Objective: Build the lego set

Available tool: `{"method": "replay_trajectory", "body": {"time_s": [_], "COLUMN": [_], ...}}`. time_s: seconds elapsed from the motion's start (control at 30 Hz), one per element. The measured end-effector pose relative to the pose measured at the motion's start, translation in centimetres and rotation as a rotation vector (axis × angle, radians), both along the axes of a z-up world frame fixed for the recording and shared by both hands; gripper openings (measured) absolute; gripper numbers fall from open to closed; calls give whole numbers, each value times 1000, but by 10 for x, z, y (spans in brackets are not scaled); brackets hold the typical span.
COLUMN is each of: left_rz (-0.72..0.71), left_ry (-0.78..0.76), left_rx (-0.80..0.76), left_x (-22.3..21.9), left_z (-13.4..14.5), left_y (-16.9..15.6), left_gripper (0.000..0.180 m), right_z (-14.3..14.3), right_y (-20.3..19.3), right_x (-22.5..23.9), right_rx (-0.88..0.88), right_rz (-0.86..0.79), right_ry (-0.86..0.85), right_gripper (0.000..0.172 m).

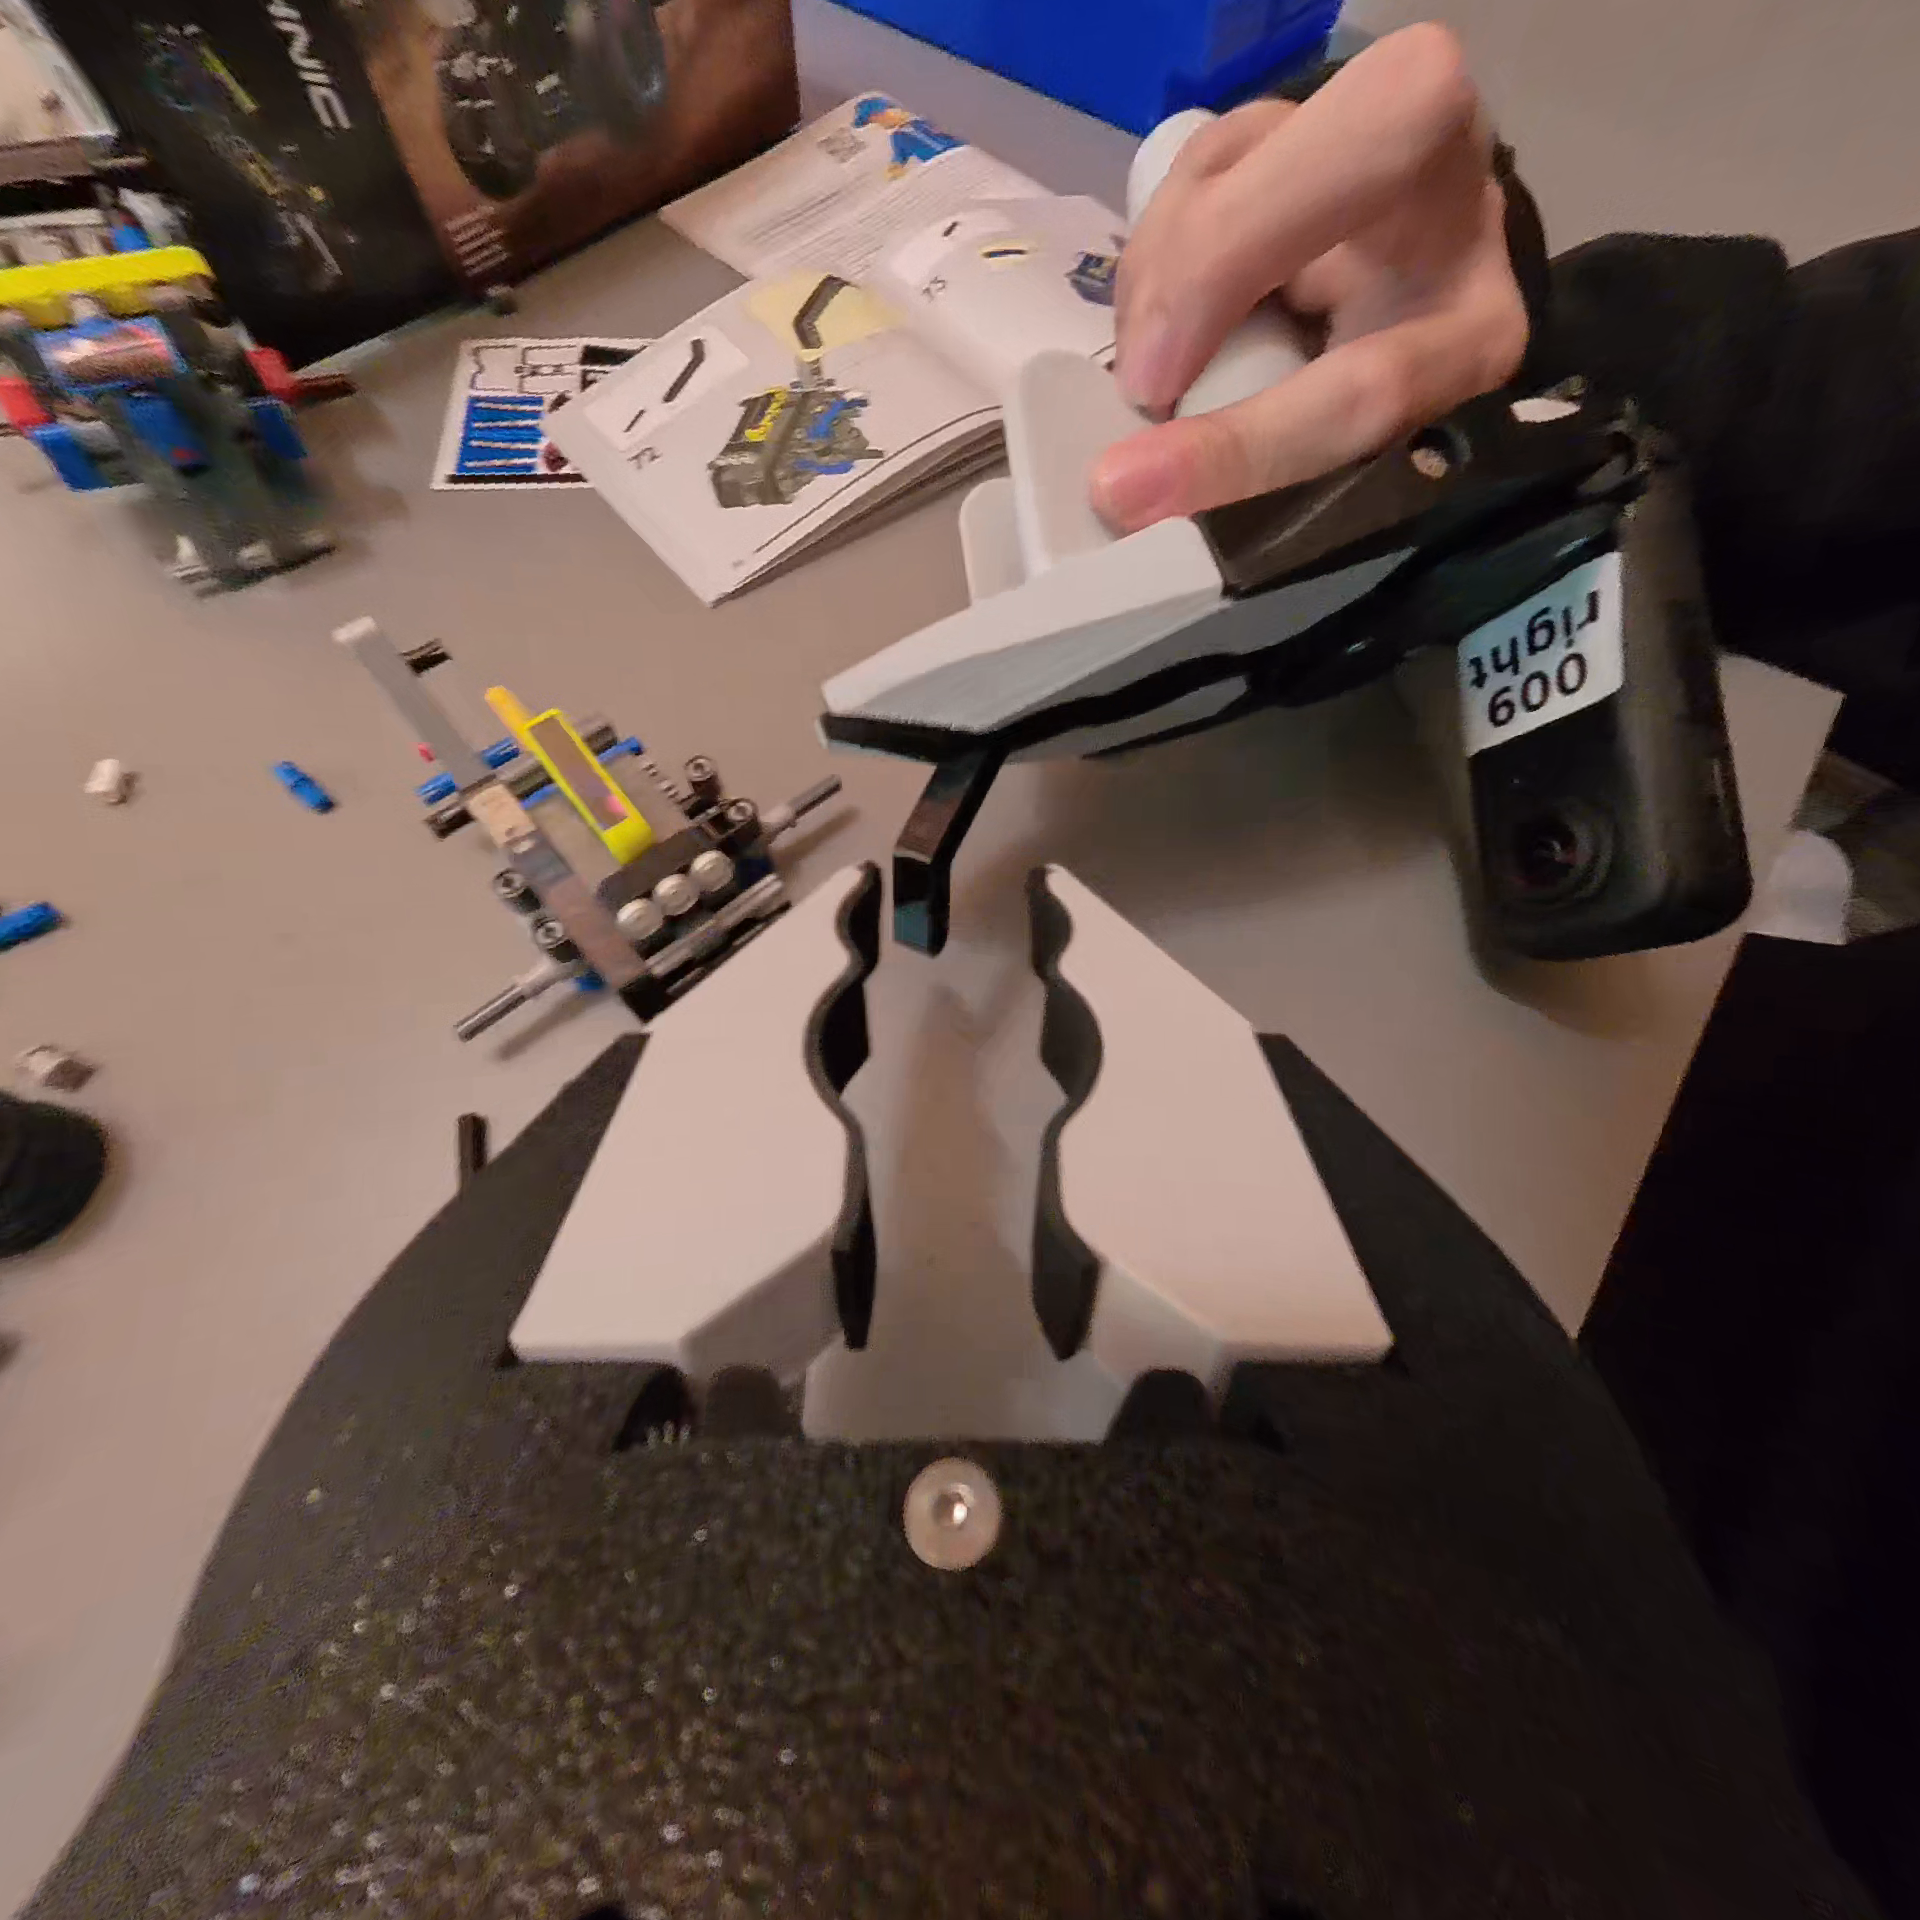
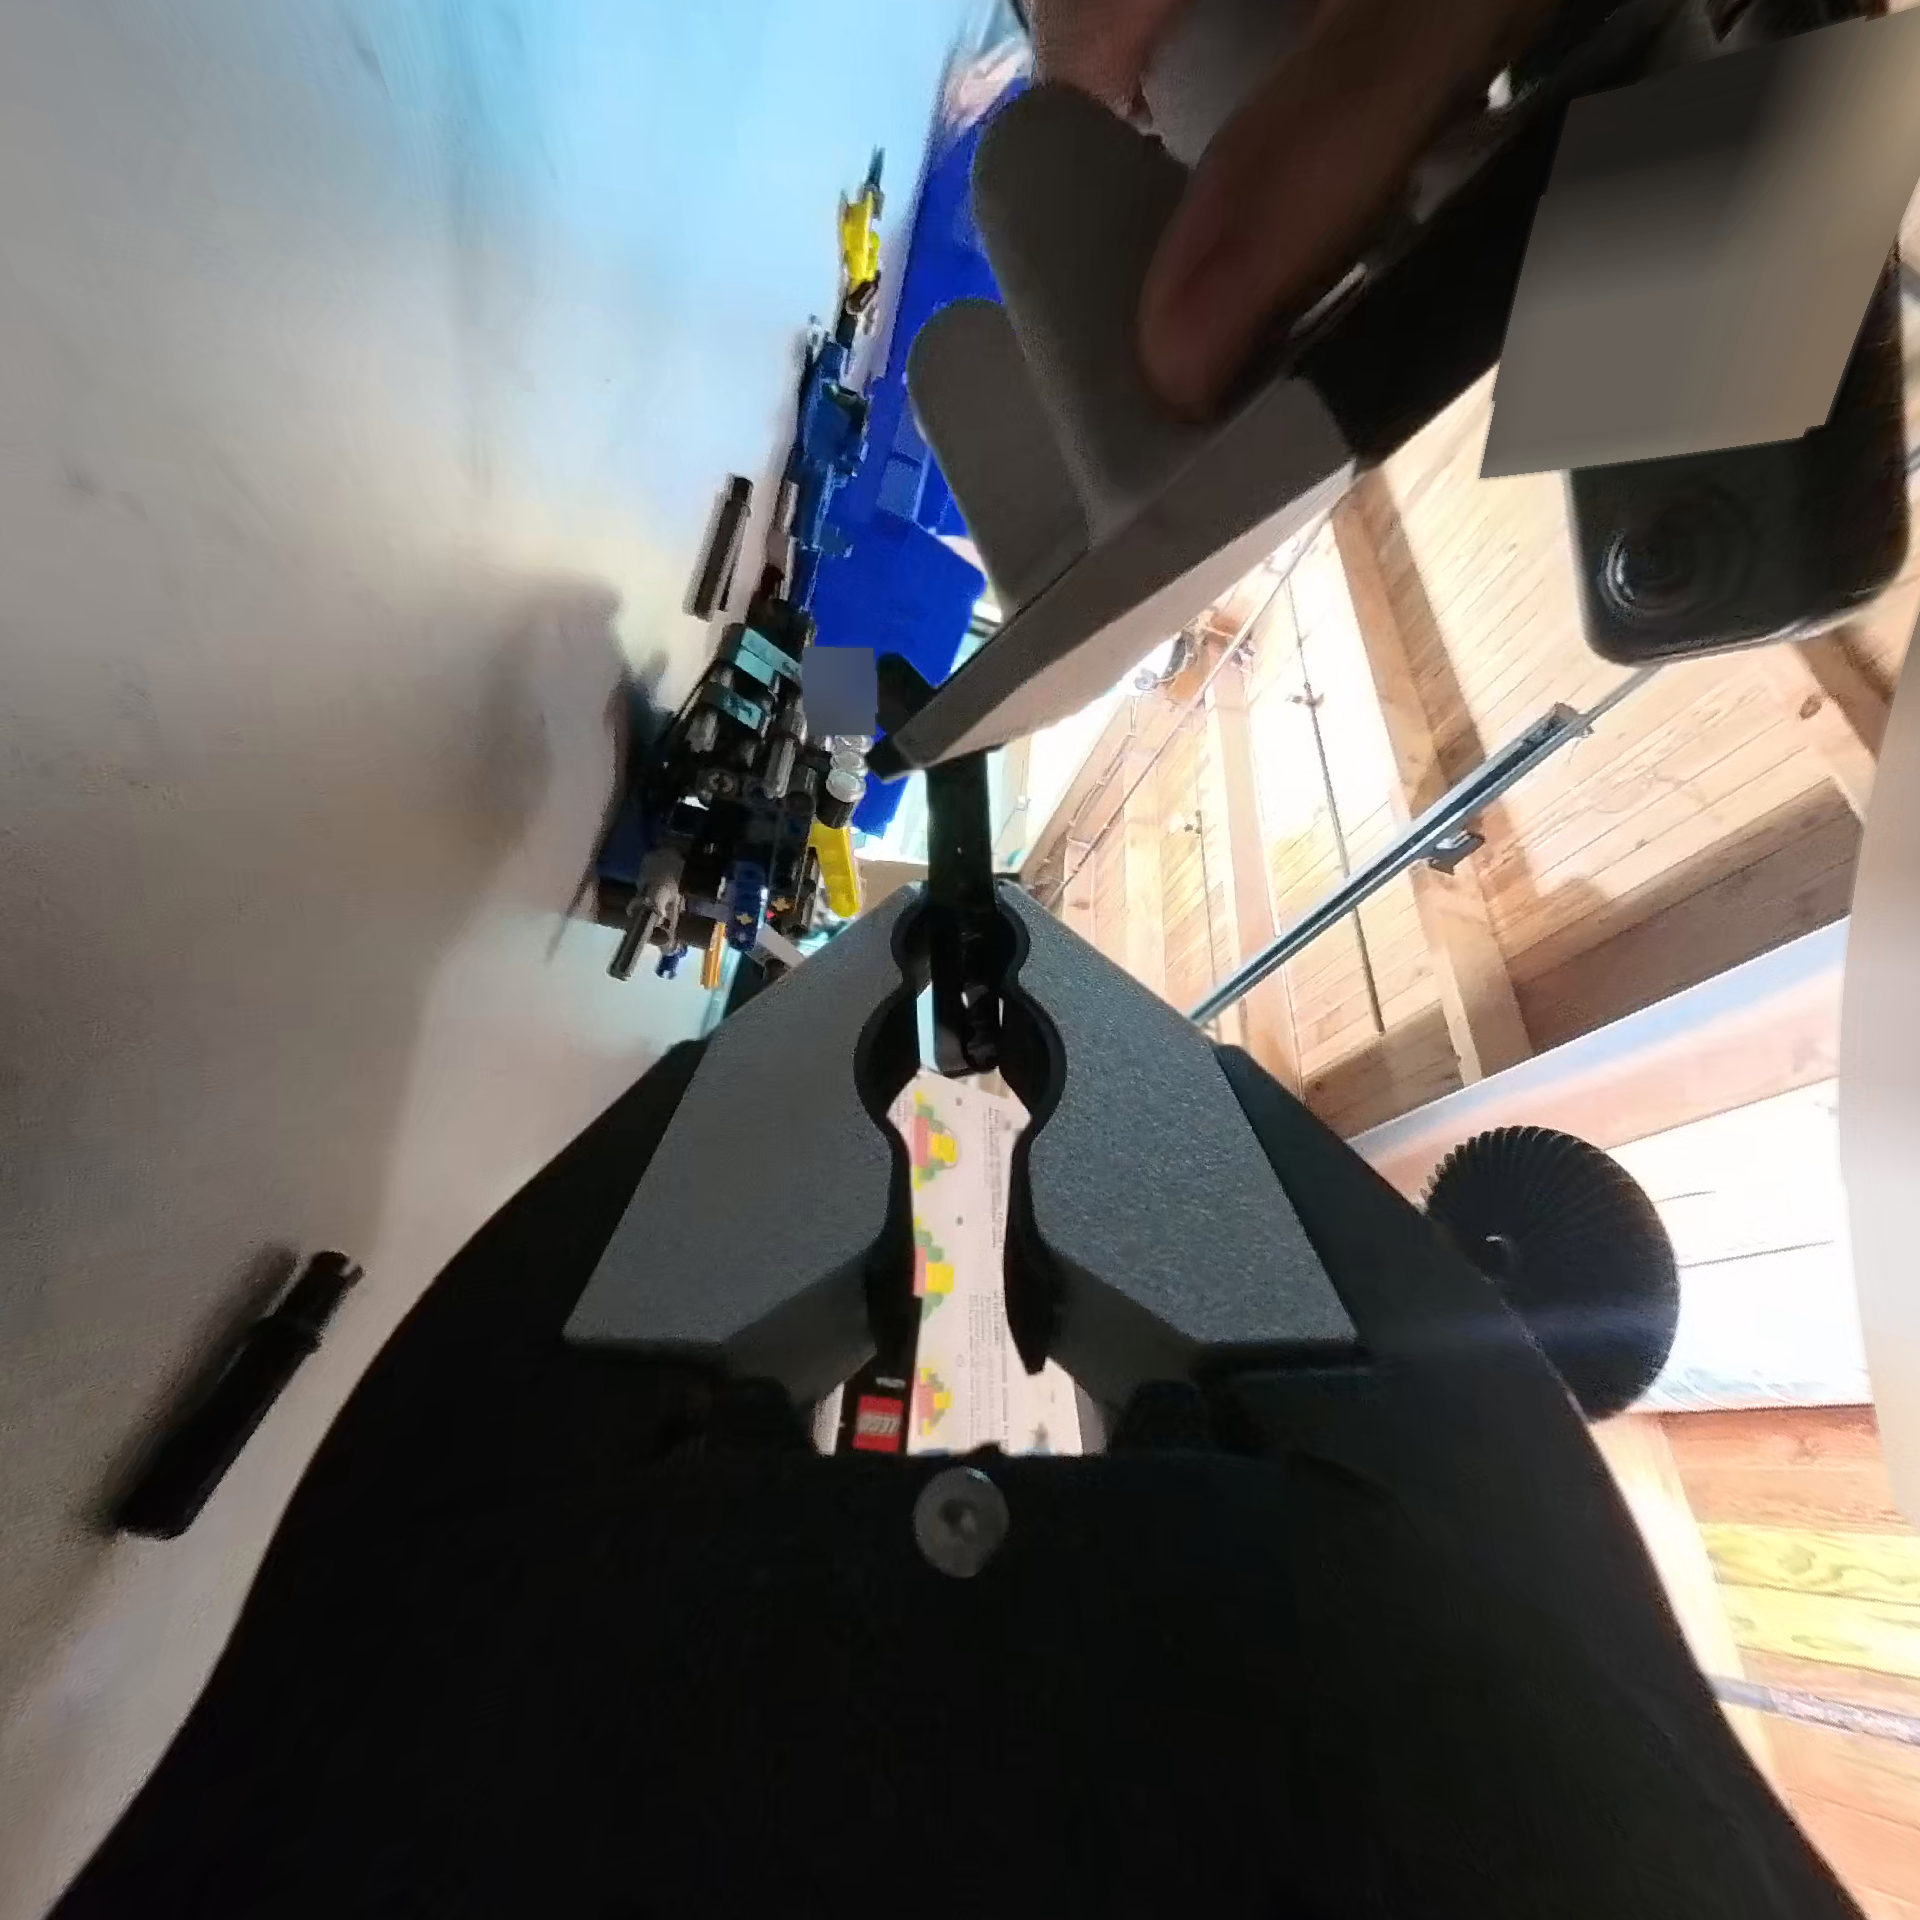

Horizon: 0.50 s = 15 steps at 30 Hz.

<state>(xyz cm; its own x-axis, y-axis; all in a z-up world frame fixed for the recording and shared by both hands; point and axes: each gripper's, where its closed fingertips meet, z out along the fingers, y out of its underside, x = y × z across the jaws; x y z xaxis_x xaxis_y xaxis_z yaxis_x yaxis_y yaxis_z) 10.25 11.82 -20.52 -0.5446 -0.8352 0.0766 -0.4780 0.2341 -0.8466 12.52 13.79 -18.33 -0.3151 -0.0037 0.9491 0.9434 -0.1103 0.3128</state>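
Observation:
My right gripper is shut on a black bent beam, with the pads pinching one end. In the left wrist view the right gripper comes in from the right, held by a hand. The black beam hangs down from it into the gap of my left gripper. The beam sits close to the left finger, and bare table shows between it and the other finger. My left gripper is open and also shows in the right wrist view. A partly built brick assembly lies just left of the fingers.
An open instruction booklet and a sticker sheet lie behind on the grey table. A dark box, a second brick model, loose blue pins and a black tyre are at the left. A black pin lies apart. The tips of both grippers are at nearly the same place.

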Motion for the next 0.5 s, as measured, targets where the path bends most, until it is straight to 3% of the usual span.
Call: {"method": "replay_trajectory", "body": {"time_s": [0.07,0.13,0.2,0.3,0.4,0.43,0.5], "left_rz": [-25,33,142,247,285,273,269], "left_ry": [-15,-54,-104,-163,-188,-170,-139], "left_rx": [-13,-11,3,40,124,116,68], "left_x": [0,5,11,14,14,14,15], "left_z": [0,1,3,5,1,-1,-2], "left_y": [-3,3,14,15,11,7,5], "left_gripper": [4,4,4,4,4,4,4], "right_z": [-4,-7,-11,-23,-21,-14,-6], "right_y": [0,-2,-7,-22,-31,-30,-26], "right_x": [3,10,27,39,14,13,19], "right_rx": [-28,-65,-121,-259,-332,-281,-178], "right_rz": [-17,-45,-115,-274,-270,-255,-232], "right_ry": [21,67,237,753,1236,1279,1148], "right_gripper": [4,8,24,39,43,41,49]}}
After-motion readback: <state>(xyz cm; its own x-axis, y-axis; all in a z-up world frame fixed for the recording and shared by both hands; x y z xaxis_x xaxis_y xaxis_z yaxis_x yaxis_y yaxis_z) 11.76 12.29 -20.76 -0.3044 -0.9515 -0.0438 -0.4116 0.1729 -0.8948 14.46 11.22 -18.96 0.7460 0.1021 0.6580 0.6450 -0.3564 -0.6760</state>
